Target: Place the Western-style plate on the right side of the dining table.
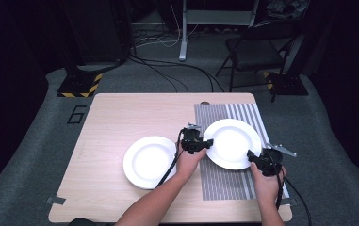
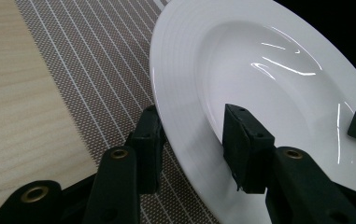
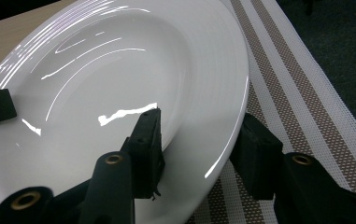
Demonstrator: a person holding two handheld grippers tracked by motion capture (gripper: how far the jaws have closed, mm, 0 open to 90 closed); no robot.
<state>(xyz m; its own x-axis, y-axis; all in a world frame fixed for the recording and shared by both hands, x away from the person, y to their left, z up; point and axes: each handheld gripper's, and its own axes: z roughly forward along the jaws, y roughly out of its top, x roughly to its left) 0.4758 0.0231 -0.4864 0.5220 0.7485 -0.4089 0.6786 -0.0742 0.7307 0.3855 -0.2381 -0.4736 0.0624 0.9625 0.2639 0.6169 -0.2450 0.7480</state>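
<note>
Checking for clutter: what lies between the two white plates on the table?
In the high view, the left hand-held gripper and its hand sit between the plate on the wood and the plate on the striped mat.

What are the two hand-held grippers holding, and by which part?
Both hold the white plate over the striped placemat: the left hand-held gripper straddles its left rim, the right hand-held gripper the opposite rim.

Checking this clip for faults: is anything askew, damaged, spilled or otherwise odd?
Nothing stands out. The plate over the striped mat looks whole and clean, its rim between the jaws of the left gripper and right gripper. The second plate lies flat on the table.
</note>
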